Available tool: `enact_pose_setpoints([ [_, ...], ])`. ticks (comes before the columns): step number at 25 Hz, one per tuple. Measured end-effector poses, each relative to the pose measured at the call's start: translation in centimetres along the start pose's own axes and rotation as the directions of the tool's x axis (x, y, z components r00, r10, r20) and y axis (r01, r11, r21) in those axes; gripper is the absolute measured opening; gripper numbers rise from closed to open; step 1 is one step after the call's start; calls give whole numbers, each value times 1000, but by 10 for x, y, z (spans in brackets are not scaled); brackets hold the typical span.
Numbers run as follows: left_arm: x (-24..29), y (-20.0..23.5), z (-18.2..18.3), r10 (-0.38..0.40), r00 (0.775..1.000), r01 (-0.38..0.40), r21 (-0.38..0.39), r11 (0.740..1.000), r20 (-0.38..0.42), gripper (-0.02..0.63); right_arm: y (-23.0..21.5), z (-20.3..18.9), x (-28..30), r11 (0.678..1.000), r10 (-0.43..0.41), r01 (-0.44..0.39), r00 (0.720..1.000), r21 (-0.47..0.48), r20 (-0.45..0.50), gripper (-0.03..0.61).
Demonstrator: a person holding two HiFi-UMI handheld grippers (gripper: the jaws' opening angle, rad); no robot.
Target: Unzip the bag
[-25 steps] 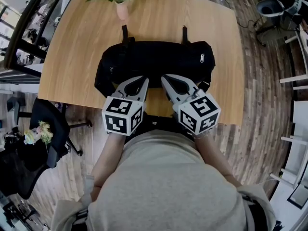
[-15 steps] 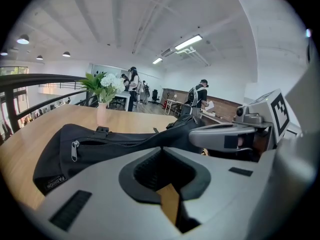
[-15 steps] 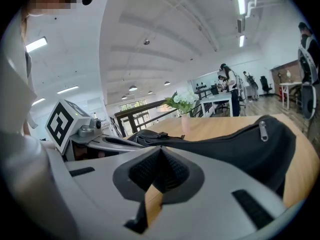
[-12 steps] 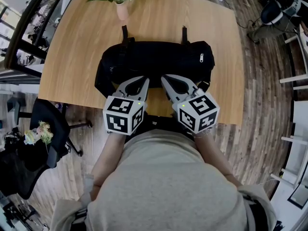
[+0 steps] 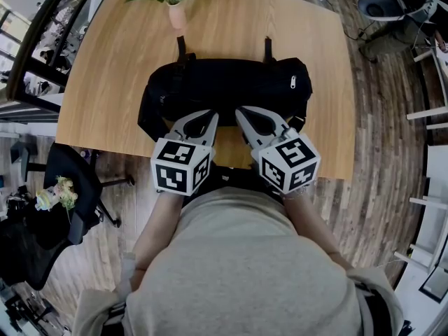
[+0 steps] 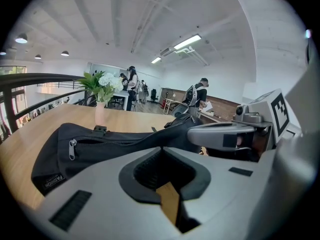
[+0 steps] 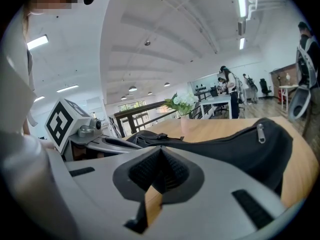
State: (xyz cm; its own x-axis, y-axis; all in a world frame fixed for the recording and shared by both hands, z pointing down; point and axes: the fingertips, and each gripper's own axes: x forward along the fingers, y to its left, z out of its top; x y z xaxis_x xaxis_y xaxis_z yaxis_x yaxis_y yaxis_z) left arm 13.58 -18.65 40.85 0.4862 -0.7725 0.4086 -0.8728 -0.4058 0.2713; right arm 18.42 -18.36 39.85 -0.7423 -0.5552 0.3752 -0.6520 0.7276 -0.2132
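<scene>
Ok, head view. The black bag (image 5: 224,82) lies on the wooden bench (image 5: 231,19), long axis running left to right across the frame. It's soft fabric, slumped, with rounded ends. A vase (image 5: 178,12) of flowers stands just above it. The left hand-held gripper (image 5: 211,115) and right hand-held gripper (image 5: 239,111) sit side by side at the bag's lower edge, tips pointing up-frame into its middle. Can't tell if they touch the fabric. The right-end zipper pull (image 5: 293,84) is small and metallic, up and right of the right tips. My read is that the right side is nearer to it.

Left gripper view. Jaws are closed tip to tip, nothing pinched, and only a sliver of bench wood shows through the cutout behind them. The bag fills mid-frame just beyond the tips. The left-end zipper pull (image 6: 73,149) hangs at centre left, with the zip track running right from it. That stretch looks closed; the rest is hidden.

Right gripper view. Jaws are likewise pressed together and empty. The bag crosses from centre to right beyond the tips, with the right-end zipper pull (image 7: 260,132) upper right on its crest.

Whether the main zip is run open or shut, no view settles. Any pull would run along the long axis.
</scene>
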Motion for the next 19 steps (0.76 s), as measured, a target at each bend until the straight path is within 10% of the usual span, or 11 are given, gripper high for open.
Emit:
enact_pose_setpoints([
  [19,-3,7,-4,31,999,-31,-5,1000,-8,26,5,0,0,1000,-7,7,1000,-27,0,6],
])
